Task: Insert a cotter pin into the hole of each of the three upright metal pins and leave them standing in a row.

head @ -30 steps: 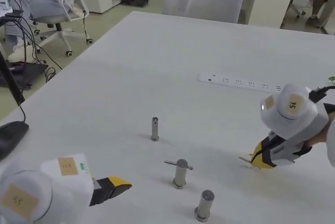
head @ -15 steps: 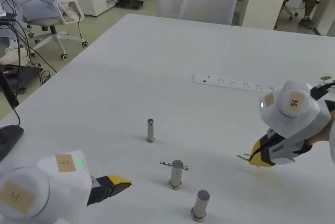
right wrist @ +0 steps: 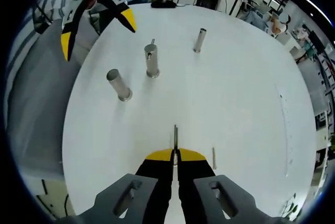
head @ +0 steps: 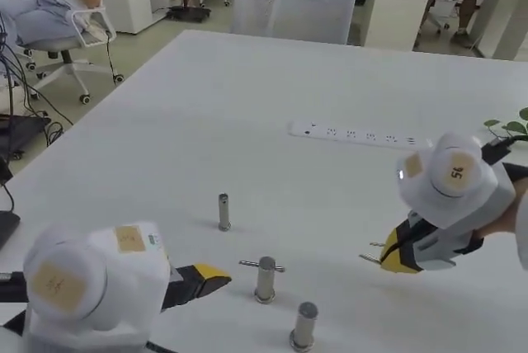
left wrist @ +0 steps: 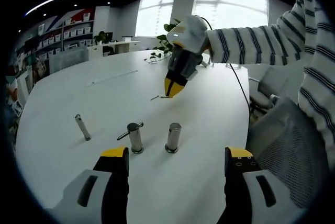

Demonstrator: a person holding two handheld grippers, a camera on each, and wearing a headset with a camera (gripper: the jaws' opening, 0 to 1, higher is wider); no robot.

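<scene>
White worktop (head: 247, 105) carries three upright pins ahead of the left claw (left wrist: 176, 153), whose jaws stand wide and empty. One is done: the middle pin (head: 265, 279) has a cotter pin (head: 252, 265) through it. The thin pin (head: 223, 211) beyond it and the thick pin (head: 304, 324) nearer are bare. The right claw (right wrist: 175, 157), well apart from them, pinches a second cotter pin (right wrist: 175, 137). A spare cotter pin (right wrist: 213, 158) lies beside its tips.

We've got a white table (head: 247, 105), and on it three upright metal pins in a slanting row: thin pin (head: 223, 211), middle pin (head: 265, 279), near pin (head: 304, 326). A white power strip (head: 359, 134) lies well beyond them, and one loose cotter pin (right wrist: 213, 158) lies flat.
</scene>
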